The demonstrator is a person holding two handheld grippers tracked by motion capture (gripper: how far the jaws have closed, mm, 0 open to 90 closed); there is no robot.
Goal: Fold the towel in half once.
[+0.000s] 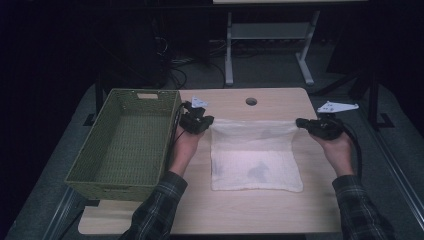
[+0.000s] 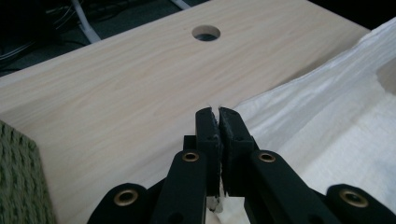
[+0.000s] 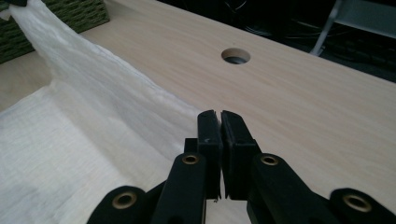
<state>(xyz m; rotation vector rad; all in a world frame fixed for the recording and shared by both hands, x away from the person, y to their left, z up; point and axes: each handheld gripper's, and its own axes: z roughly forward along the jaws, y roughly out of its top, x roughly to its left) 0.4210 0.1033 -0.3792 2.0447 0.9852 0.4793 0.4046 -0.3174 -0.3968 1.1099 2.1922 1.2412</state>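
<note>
A white cloth [image 1: 255,157] lies at the centre of the high view on the pale wooden table [image 1: 240,210], its near edge flat on the wood and its far edge lifted taut between the two tongs. The left gripper [image 1: 206,122] pinches the far left corner, jaws closed tight on the fabric; in the left gripper view the cloth [image 2: 327,116] runs off to the right from the clamped jaws. The right gripper [image 1: 301,121] has its jaws closed on the far right corner, and in the right gripper view the cloth [image 3: 84,135] stretches away to the upper left.

Left of the cloth stands a green woven basket [image 1: 85,165], its right wall just beside the left hand [image 1: 186,145]. Bare wood is open beyond the raised edge up to the cable hole [image 1: 251,101], and a strip lies free below the cloth's near edge. The right hand [image 1: 337,147] sits near the table's right edge.
</note>
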